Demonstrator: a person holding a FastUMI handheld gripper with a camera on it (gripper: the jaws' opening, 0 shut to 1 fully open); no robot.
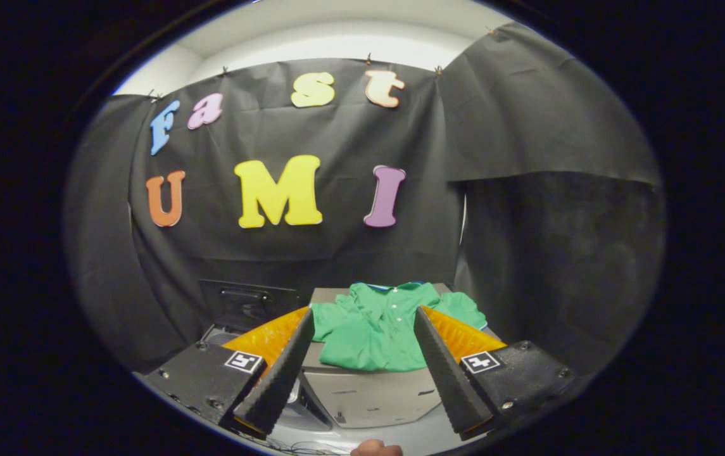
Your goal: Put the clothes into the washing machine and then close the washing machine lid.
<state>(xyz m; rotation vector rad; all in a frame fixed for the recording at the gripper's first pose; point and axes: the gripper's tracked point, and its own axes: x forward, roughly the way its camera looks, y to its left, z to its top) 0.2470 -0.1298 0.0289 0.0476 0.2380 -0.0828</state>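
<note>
Just ahead of the gripper [362,316], btwn its two fingers, lies the green shirt [371,332], spread and rumpled on top of a grey box-like unit [368,396]. Fingers are wide apart, nothing held, tips level w/ the shirt's left and right edges but not touching it as far as I can tell.

Beyond and left of the shirt, a dark raised panel [245,304] stands against the black cloth wall; prob. the washing machine lid standing open, w/ the tub opening below it, but too dark to be sure. A bit of a person's hand [376,449] shows below the fingers.

Handling, my guess: shirt is light, soft, floppy, no stiffness at all. Won't slip much but will drape and trail, so sleeves may snag on the unit's edge or hang out over the tub rim. Best hold: a bunched fold near the middle, by the placket w/ the small white buttons, so both pads pinch several layers at once. A single-layer edge would likely let most of the cloth dangle.
</note>
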